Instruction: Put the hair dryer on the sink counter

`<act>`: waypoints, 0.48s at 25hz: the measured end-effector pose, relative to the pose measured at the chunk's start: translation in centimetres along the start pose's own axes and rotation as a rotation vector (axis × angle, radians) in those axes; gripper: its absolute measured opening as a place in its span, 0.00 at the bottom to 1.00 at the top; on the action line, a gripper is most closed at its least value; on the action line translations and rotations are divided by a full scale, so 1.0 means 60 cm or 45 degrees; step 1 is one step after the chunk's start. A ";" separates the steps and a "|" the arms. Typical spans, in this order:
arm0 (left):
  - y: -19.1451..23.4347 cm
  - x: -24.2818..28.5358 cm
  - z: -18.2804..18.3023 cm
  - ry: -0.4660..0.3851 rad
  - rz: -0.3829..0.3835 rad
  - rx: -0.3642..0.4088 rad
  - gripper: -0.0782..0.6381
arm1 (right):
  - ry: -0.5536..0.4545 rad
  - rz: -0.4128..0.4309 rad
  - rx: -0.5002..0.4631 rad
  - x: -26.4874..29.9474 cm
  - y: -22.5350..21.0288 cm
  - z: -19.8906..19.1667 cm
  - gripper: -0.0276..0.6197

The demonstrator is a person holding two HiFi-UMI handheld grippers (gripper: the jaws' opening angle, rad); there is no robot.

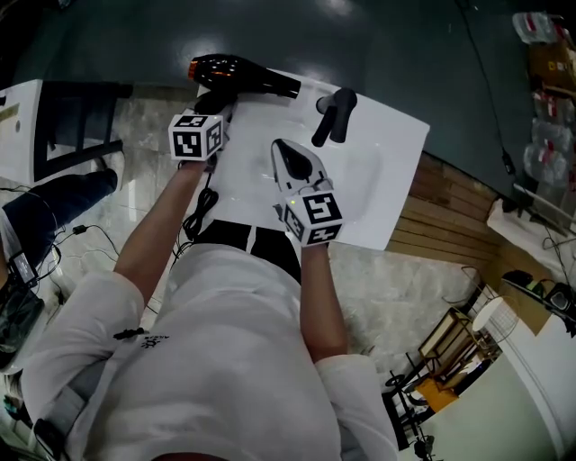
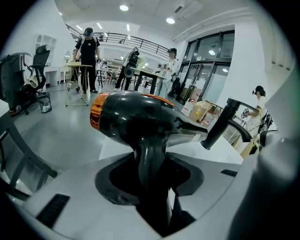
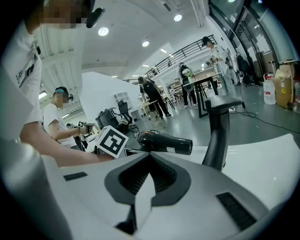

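Left gripper (image 1: 214, 106) is clamped on the dryer (image 1: 243, 74) by its handle, right at the counter's (image 1: 396, 135) far-left corner, body poking past the far edge. Right gripper (image 1: 283, 153) hangs over the basin, jaws pressed together, empty. Let go here and the dryer could tip off, or its dangling cord (image 1: 202, 212) could drag it.

Open lab hall: mezzanine railing (image 2: 138, 43), work tables (image 2: 78, 65), office chair (image 2: 29, 72), people (image 2: 88, 47) at tables, glossy grey floor (image 2: 58, 136), ceiling downlights (image 2: 123, 8).
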State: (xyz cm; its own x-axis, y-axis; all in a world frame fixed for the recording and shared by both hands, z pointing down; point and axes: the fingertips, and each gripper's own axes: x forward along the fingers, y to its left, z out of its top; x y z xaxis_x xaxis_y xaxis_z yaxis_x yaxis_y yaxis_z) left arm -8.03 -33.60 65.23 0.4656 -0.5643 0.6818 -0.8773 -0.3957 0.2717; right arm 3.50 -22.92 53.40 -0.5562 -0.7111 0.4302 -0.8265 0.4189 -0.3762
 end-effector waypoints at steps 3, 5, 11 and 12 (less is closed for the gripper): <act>0.001 0.004 -0.006 0.010 0.009 -0.002 0.34 | 0.002 -0.006 0.005 0.000 -0.003 -0.004 0.05; 0.003 0.005 -0.009 0.015 0.014 -0.002 0.34 | 0.004 -0.009 0.008 0.001 -0.004 -0.007 0.05; 0.002 0.005 -0.010 0.037 0.034 0.012 0.34 | 0.022 -0.005 0.013 0.012 0.002 -0.012 0.05; 0.002 0.006 -0.010 0.040 0.040 0.014 0.34 | 0.023 -0.004 0.013 0.013 0.003 -0.012 0.05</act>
State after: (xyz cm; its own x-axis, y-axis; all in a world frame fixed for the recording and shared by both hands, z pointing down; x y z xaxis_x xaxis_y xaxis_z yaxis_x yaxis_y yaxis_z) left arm -8.05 -33.44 65.93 0.4340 -0.5537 0.7107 -0.8900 -0.3860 0.2427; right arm 2.83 -23.00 54.23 -0.5553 -0.7017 0.4463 -0.8273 0.4111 -0.3829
